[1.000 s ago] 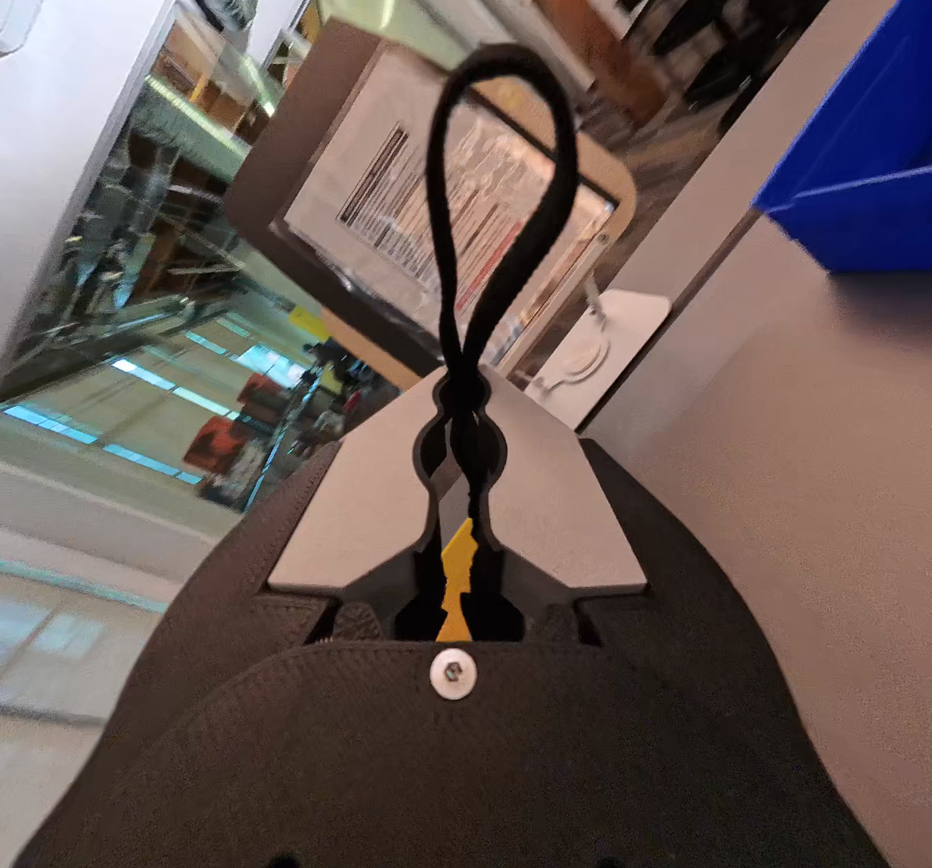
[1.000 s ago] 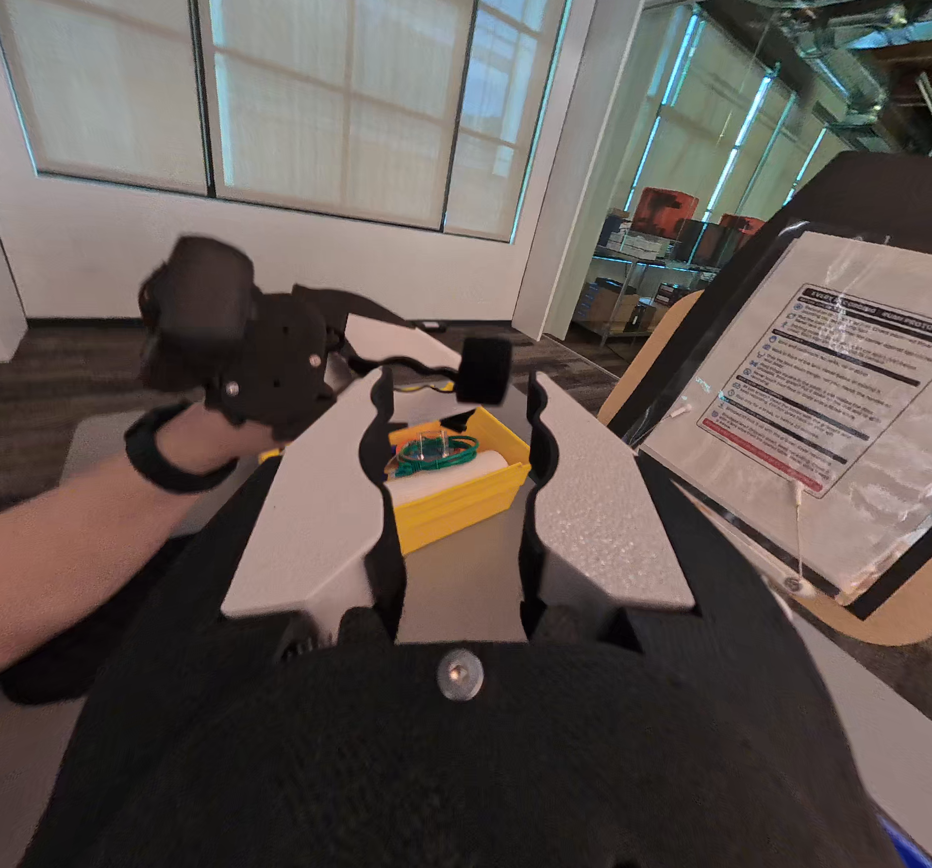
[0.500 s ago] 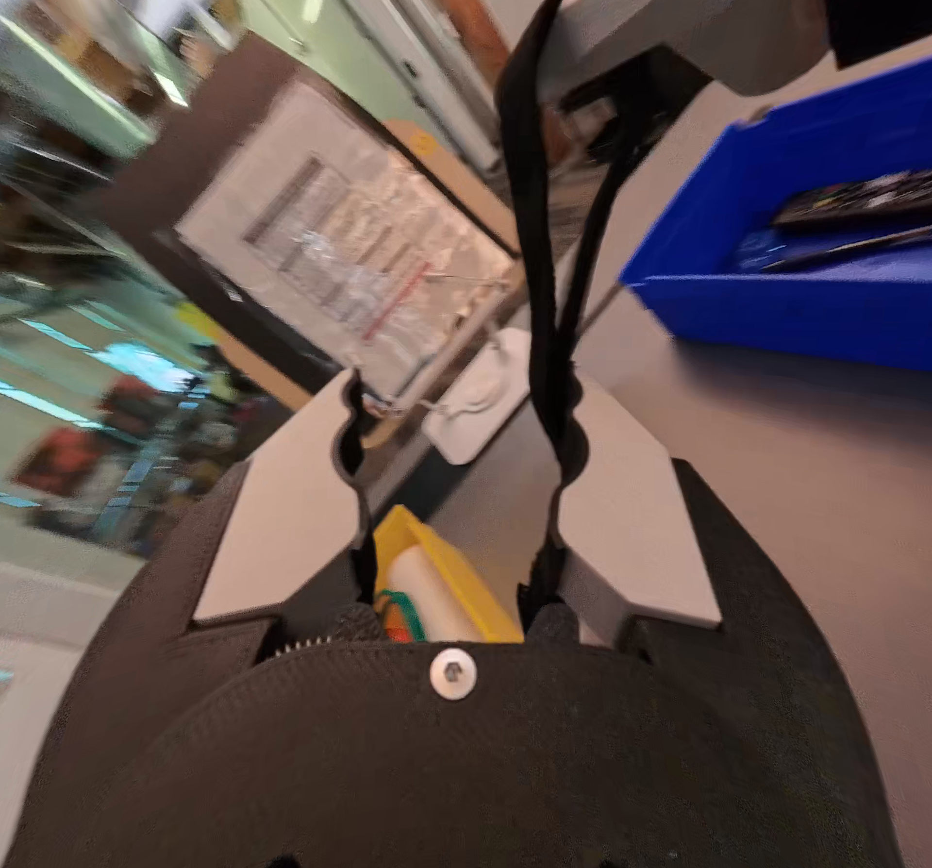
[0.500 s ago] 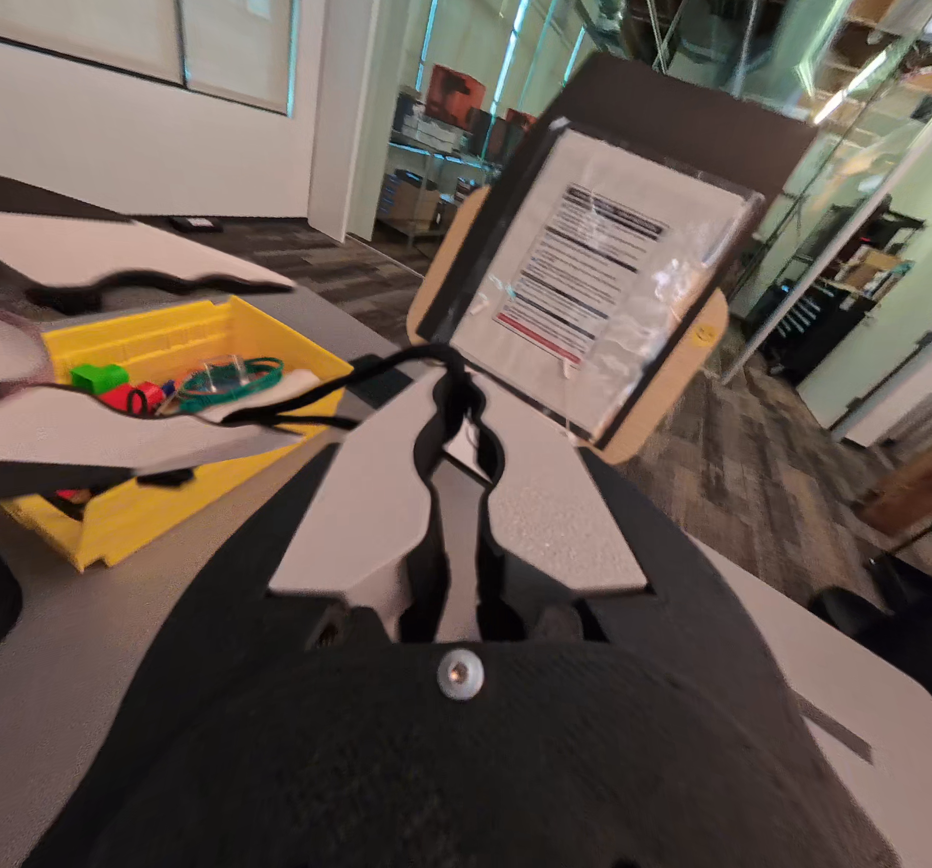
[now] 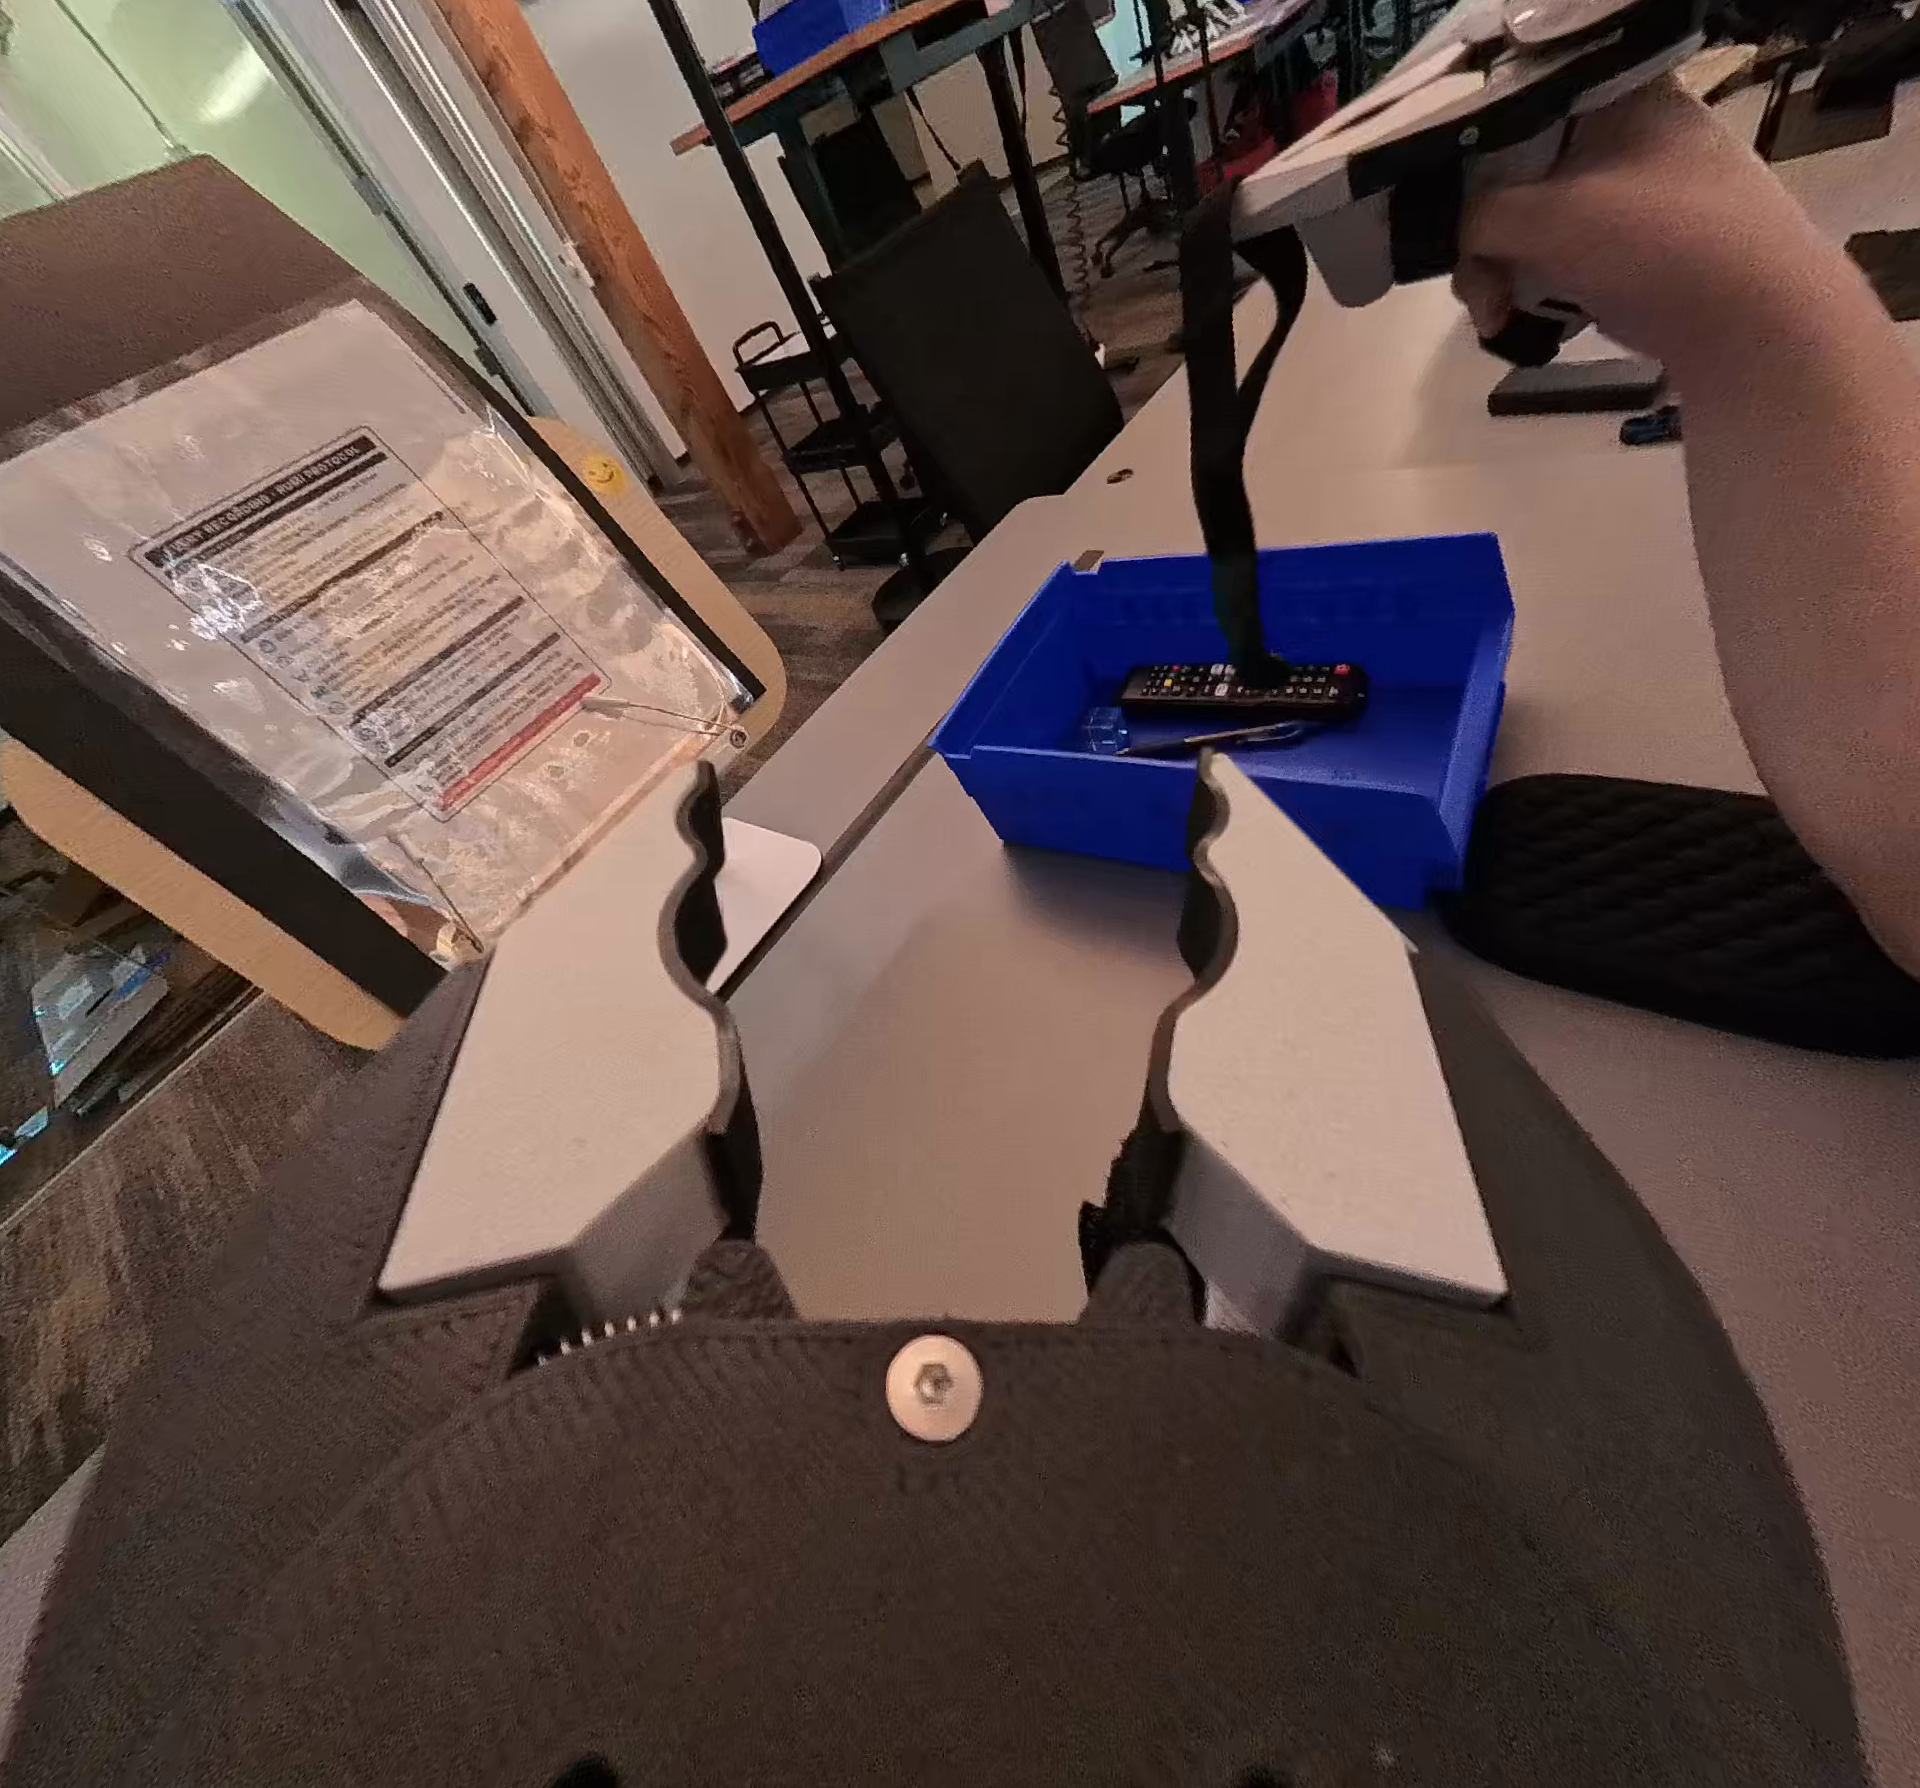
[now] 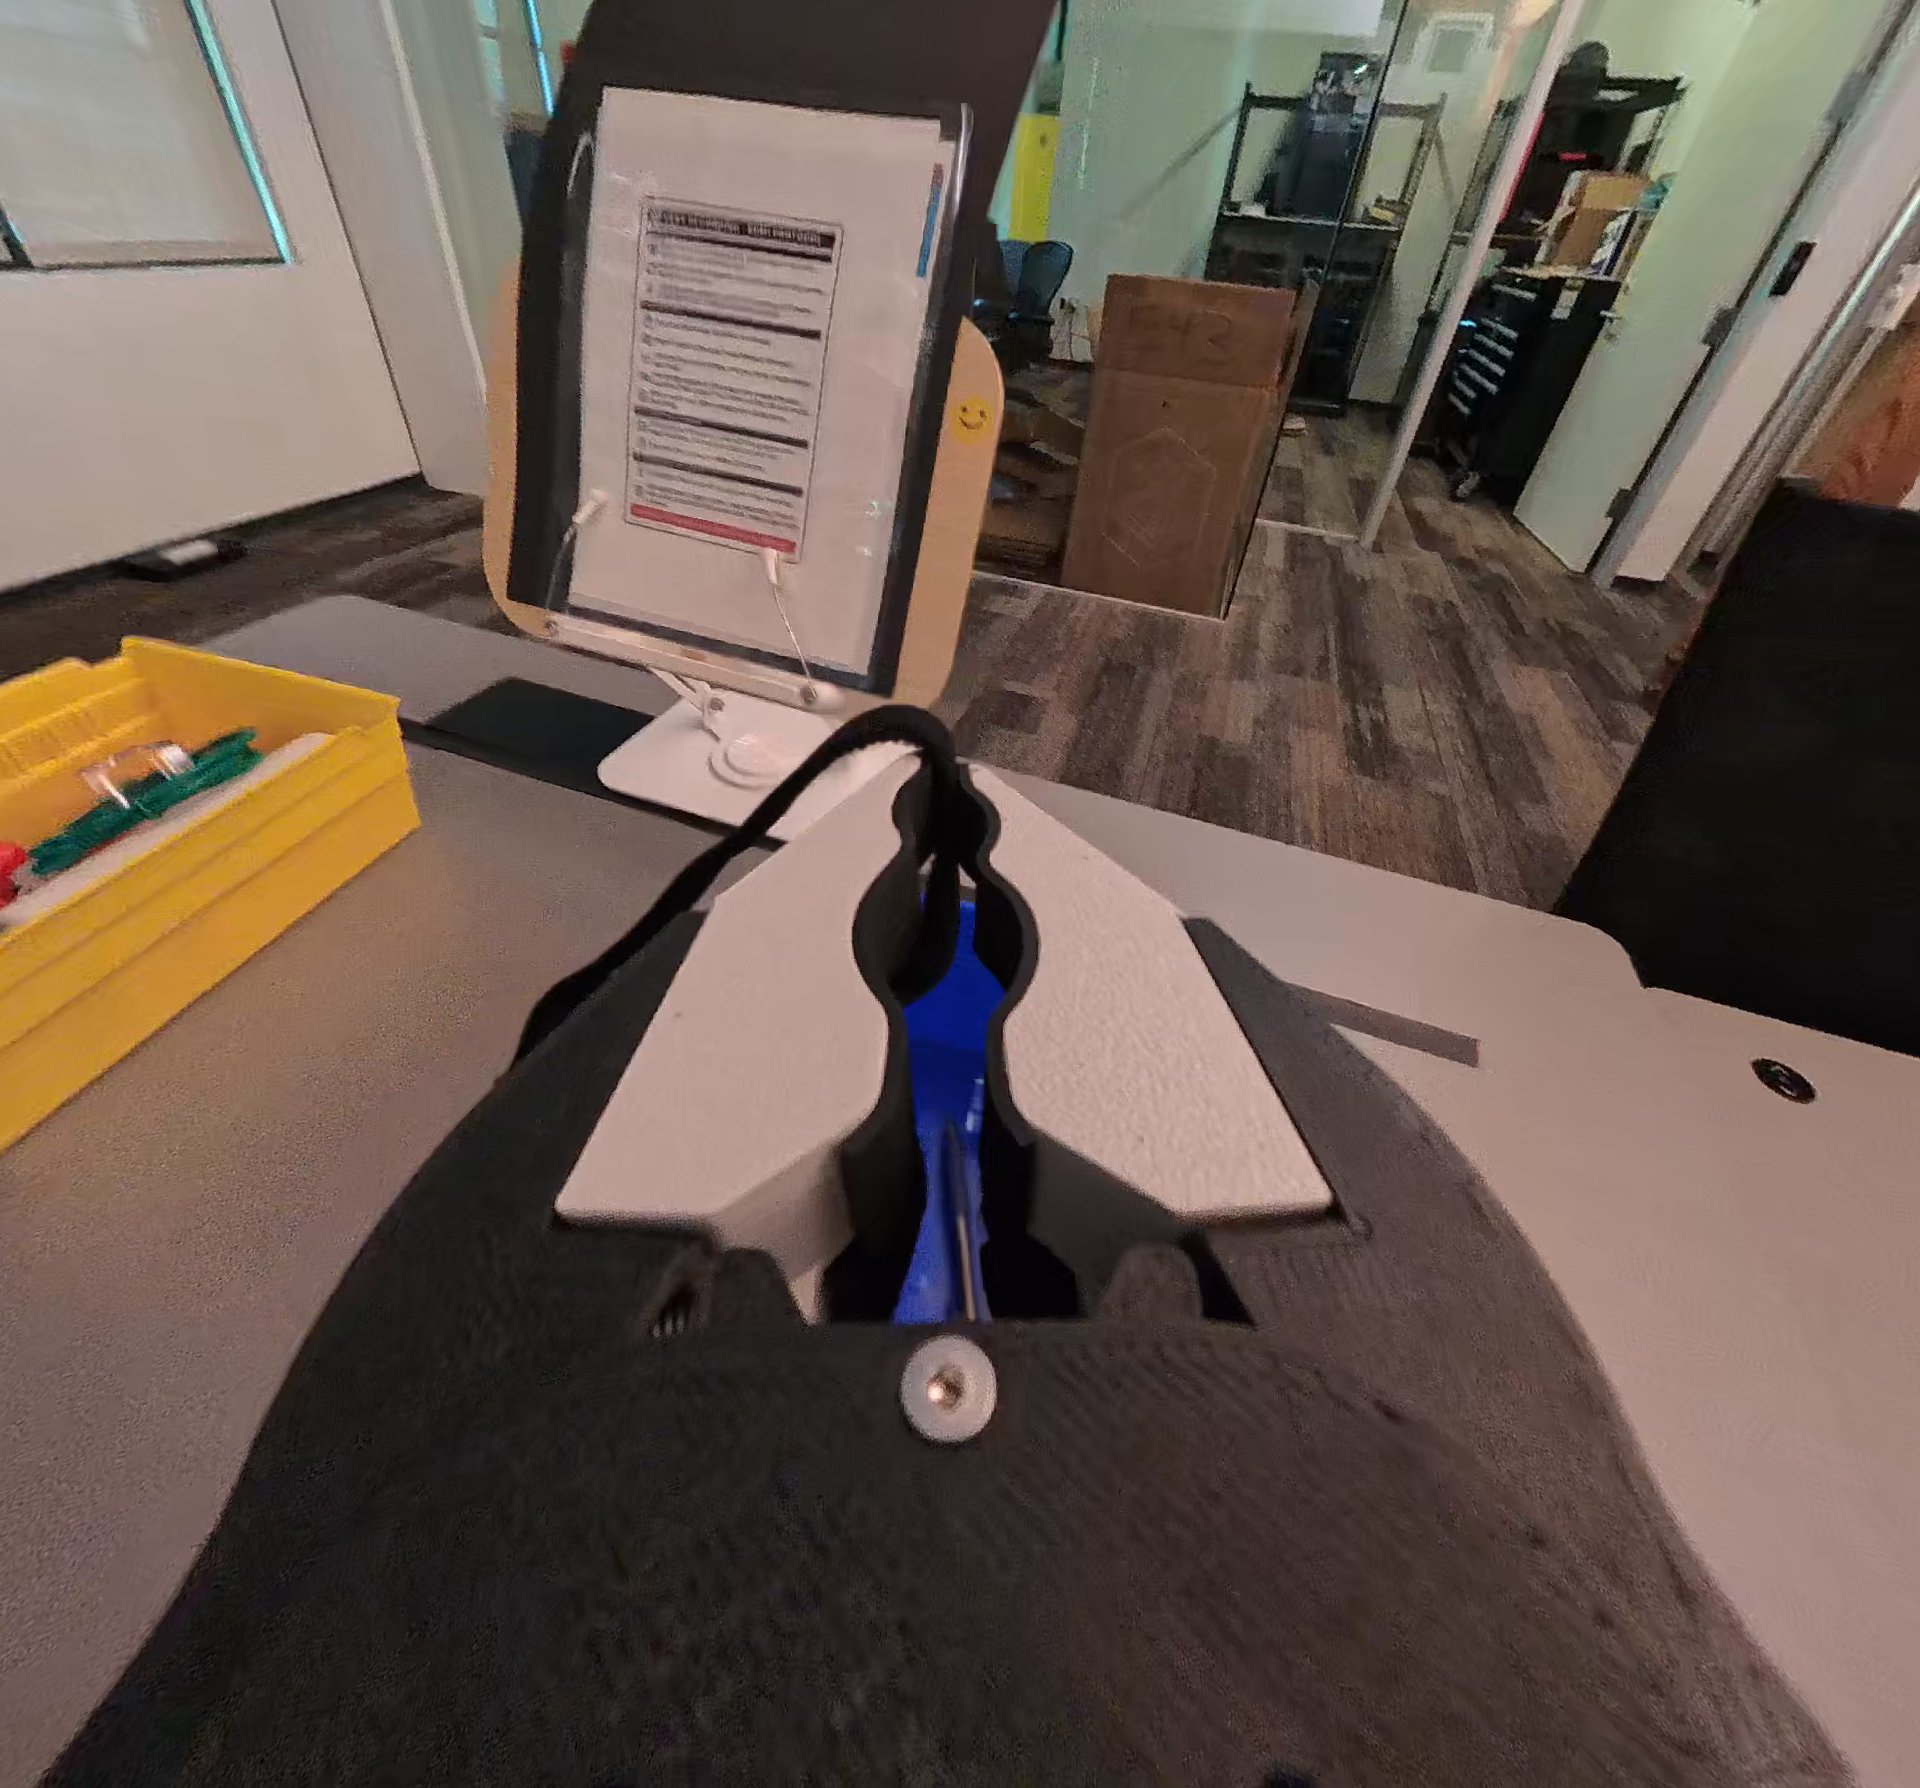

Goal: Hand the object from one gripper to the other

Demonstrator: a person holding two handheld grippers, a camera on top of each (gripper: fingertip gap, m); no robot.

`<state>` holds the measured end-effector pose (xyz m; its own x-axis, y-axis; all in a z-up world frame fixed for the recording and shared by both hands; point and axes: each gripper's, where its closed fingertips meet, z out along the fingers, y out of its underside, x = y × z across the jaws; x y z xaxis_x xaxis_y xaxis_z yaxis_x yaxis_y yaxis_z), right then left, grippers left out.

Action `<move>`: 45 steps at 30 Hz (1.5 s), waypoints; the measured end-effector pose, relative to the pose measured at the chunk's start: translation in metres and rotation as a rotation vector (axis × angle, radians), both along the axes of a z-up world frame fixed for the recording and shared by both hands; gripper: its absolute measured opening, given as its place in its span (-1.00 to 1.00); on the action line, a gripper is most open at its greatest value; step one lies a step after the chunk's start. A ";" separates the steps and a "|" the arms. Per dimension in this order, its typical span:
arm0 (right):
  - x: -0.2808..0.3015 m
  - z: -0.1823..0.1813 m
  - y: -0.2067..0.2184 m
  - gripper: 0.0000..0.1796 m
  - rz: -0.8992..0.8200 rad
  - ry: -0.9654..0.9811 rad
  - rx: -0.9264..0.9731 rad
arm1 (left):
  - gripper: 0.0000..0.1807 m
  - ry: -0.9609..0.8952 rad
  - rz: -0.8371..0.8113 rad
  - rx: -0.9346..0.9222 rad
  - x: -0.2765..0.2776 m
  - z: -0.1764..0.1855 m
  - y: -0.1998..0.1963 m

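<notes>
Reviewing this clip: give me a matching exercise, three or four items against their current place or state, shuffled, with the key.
Items:
1. black strap
2. left gripper
3. remote control
4. green cord

States:
A. in the yellow bin
B. open, holding nothing
C. hanging from the shut right gripper
D. lying in the blue bin

Pairs: 1-C, 2-B, 3-D, 4-A

Printed sheet point(image 6: 727, 388) on stand — wording withheld; smiley sticker point(image 6: 972, 417) beside.
</notes>
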<state>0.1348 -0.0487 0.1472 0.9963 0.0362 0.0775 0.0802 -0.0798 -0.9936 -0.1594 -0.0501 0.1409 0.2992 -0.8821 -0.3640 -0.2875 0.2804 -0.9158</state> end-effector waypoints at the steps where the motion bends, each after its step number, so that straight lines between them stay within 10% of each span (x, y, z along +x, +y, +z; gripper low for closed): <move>1: 0.004 -0.007 -0.002 -0.99 0.012 -0.030 -0.022 | -0.02 0.015 0.001 0.001 -0.002 -0.002 0.000; 8: 0.039 -0.125 0.023 -0.98 0.009 -0.430 -0.476 | -0.06 0.038 0.013 -0.035 -0.010 -0.009 0.011; 15: 0.044 -0.176 0.072 -0.98 -0.017 -0.426 -0.575 | -0.06 0.048 0.039 -0.059 -0.014 -0.014 0.023; 29: 0.149 -0.175 0.040 -0.97 -0.538 0.017 -0.475 | -0.07 0.083 0.089 -0.072 -0.020 -0.021 0.034; 37: 0.079 -0.203 0.086 -0.95 -0.169 -0.286 -0.578 | -0.08 0.100 0.101 -0.087 -0.022 -0.026 0.038; 41: 0.072 -0.213 0.106 -0.41 -0.238 -0.285 -0.615 | -0.07 0.120 0.130 -0.085 -0.025 -0.030 0.044; 45: 0.069 -0.201 0.112 -0.33 -0.254 -0.320 -0.563 | -0.09 0.134 0.236 -0.088 -0.047 -0.031 0.065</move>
